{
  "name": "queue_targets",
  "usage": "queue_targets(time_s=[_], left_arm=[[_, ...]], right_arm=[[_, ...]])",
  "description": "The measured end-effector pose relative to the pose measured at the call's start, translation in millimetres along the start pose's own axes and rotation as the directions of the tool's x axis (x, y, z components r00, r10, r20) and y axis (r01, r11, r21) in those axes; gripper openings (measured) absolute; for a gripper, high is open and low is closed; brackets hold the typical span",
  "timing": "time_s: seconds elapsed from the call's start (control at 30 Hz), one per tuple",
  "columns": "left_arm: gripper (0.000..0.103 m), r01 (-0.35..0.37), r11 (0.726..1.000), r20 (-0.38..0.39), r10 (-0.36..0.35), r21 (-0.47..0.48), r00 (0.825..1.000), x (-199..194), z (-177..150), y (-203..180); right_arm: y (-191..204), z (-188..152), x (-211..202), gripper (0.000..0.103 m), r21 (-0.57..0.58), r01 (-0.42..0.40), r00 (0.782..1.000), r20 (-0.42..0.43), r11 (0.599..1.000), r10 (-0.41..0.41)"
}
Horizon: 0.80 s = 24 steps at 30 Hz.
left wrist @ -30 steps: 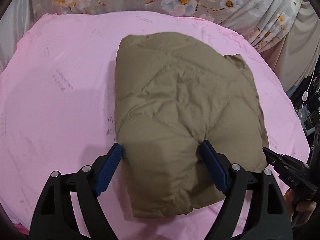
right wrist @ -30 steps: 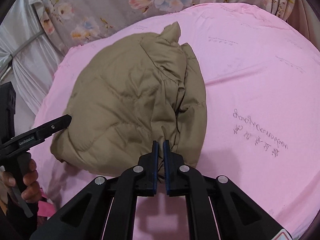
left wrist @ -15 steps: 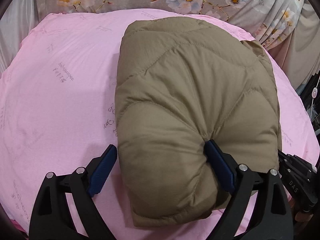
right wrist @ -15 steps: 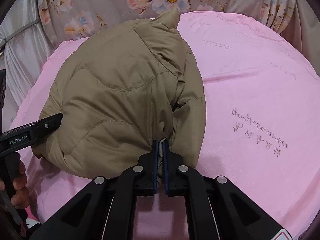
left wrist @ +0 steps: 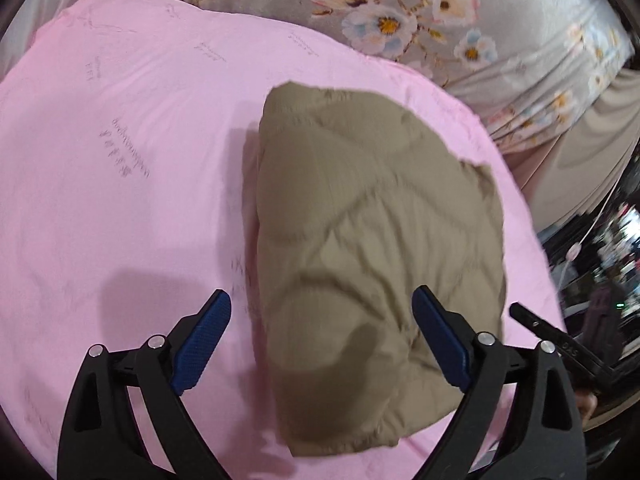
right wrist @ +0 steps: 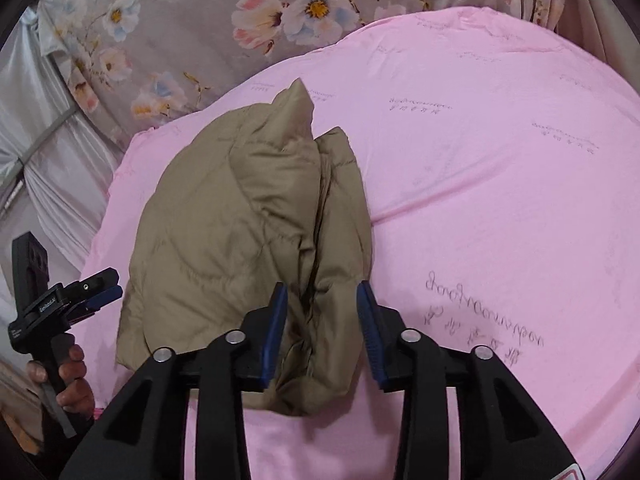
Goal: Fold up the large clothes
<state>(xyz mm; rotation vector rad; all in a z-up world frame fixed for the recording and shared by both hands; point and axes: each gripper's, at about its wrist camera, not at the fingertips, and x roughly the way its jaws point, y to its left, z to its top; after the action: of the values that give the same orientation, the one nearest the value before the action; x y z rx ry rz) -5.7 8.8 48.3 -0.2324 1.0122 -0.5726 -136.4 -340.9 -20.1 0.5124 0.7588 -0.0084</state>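
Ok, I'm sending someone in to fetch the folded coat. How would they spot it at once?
Look for the bed with the pink sheet, backed by grey floral fabric. The folded puffer jacket lies on that sheet. It is the only khaki, quilted, puffy bundle there, with one corner poking up at its far end.

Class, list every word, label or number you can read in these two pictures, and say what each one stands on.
"GenRobot.AI", tiny and partly guessed: on the left claw, right wrist view.
"DAS", upside down: on the right claw, left wrist view.
Grey script rows on the pink sheet: not legible.
Khaki jacket: no text.
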Motion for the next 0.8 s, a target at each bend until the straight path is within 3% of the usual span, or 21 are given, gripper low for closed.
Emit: queue_targets(time_s=[0.1,0.17,0.27,0.4,0.6,0.7,0.77,0.8], left_arm=[[0.092,0.059,0.998,-0.028,-0.060,-0.022,0.998,8.7,22.0,9.5],[0.092,0.058,0.998,-0.065,-0.060,-0.028,0.996,25.2,32.9,12.4],[0.093,0.090,0.995,-0.122,-0.096,-0.053,0.988,50.5,40.8,17.9],[0.098,0.215,0.967,-0.157,-0.235,-0.136,0.959,73.8,45.2,23.6],[0.098,0.205,0.973,-0.142,-0.219,-0.106,0.965,82.7,46.7,14.1],[0.098,0.201,0.978,-0.134,-0.207,-0.056,0.969,80.4,49.1,6.2],[0.097,0.191,0.981,-0.111,-0.191,-0.012,0.975,75.0,52.7,-1.6],[0.091,0.185,0.983,-0.097,-0.183,0.011,0.978,71.0,55.4,-5.4]], right_arm=[[-23.0,30.3,22.8,0.053,0.089,-0.087,0.994,-0.065,0.992,0.093],[-34.3,44.5,43.2,0.056,0.139,-0.139,0.982,-0.111,0.980,0.155],[-42.8,53.8,76.8,0.060,0.217,-0.208,0.954,-0.171,0.954,0.247],[-43.9,50.6,107.2,0.069,0.290,-0.307,0.908,-0.197,0.906,0.371],[-20.3,48.7,122.5,0.069,0.254,-0.371,0.889,-0.182,0.893,0.420],[-10.3,48.7,130.5,0.052,0.251,-0.429,0.862,-0.172,0.867,0.477],[-4.1,49.2,125.3,0.036,0.221,-0.441,0.867,-0.146,0.870,0.476],[2.5,51.9,122.0,0.028,0.202,-0.445,0.871,-0.129,0.872,0.474]])
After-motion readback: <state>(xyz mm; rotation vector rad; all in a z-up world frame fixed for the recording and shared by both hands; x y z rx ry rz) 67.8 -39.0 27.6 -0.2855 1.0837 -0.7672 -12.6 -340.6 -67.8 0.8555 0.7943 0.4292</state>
